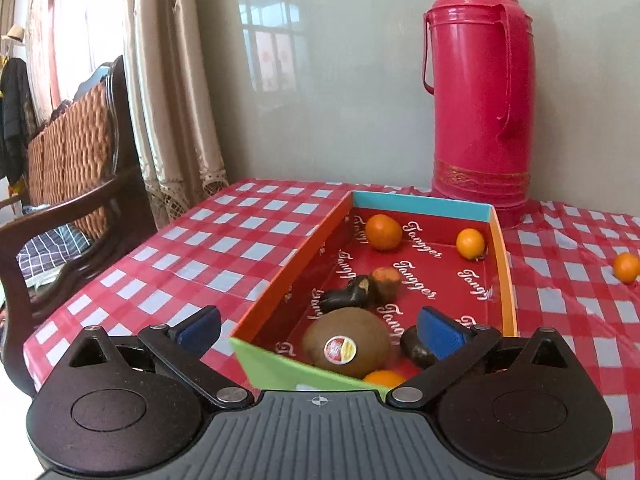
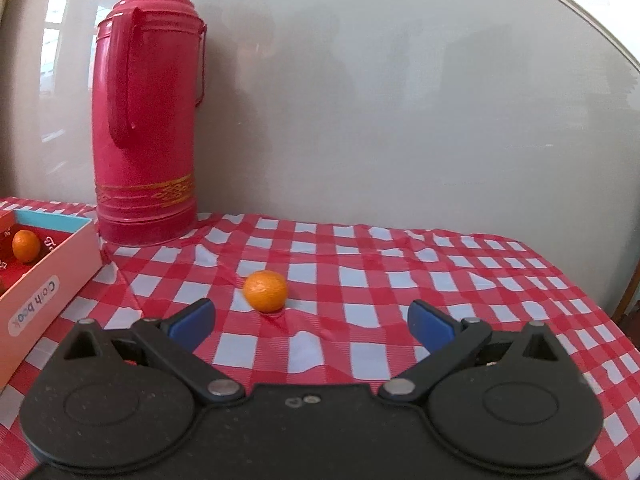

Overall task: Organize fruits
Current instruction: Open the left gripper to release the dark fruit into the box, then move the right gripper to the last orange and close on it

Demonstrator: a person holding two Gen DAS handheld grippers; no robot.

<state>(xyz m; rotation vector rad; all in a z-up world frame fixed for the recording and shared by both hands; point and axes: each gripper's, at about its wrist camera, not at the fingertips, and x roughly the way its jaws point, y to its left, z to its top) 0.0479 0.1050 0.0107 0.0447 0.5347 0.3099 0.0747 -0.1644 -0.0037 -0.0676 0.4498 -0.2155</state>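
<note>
Orange mandarin beyond right hand-held gripper

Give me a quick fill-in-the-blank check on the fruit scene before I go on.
1. The loose orange lies on the tablecloth, outside the ____.
2. The kiwi in the box carries a round ____.
3. The tall red ____ stands against the wall behind the box.
4. The right claw is ____, nothing between its pads.

Missing words: box; sticker; thermos; open

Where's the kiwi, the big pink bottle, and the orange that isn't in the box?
kiwi [image 1: 346, 340], left wrist view, its sticker.
pink bottle [image 2: 146, 128], right wrist view, its body.
orange [image 2: 265, 290], right wrist view, its middle.
</note>
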